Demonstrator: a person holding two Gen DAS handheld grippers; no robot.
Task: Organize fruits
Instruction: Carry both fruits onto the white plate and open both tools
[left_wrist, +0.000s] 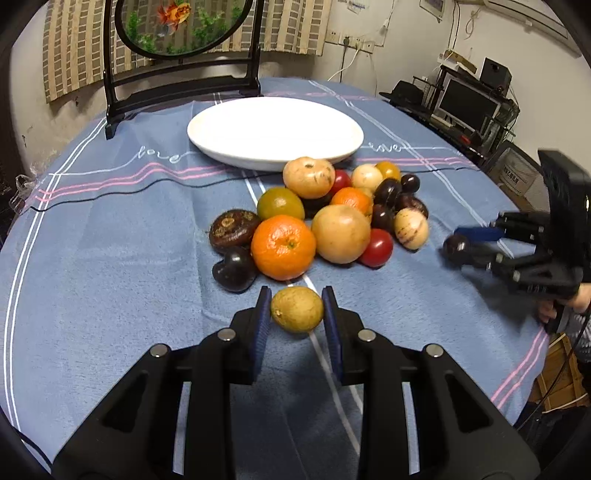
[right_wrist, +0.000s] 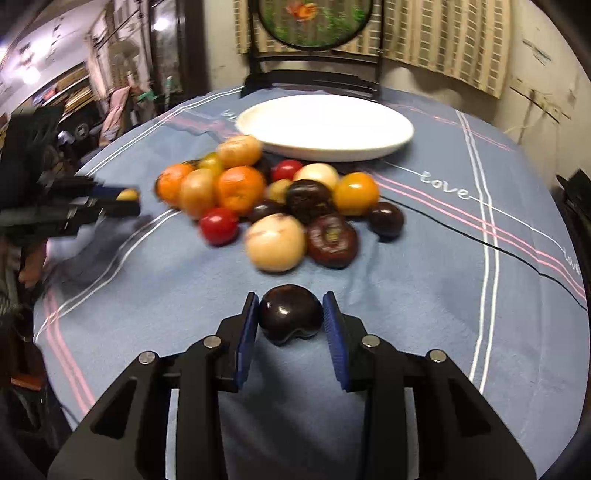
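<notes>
- My left tongs (left_wrist: 296, 308) grip a small yellow-green fruit (left_wrist: 297, 309), both blue pads pressed on its sides, just off the cloth (left_wrist: 110, 280).
- My right tongs (right_wrist: 290, 315) are closed on a dark plum (right_wrist: 290, 314), glossy and nearly black, pads touching it on either side.
- From the left camera, the right tongs show at 3 o'clock with the dark plum at their tips.
- The fruit pile (left_wrist: 321, 214) lies at 12 o'clock from my left tongs: oranges, pale round ones, red ones, dark ones, all bunched and touching.
- The white plate (left_wrist: 275, 129) sits beyond the pile, at 12 o'clock, its near rim just beside the farthest fruit.
- A dark wooden stand (left_wrist: 184, 55) rises behind the plate at 11 o'clock.
</notes>
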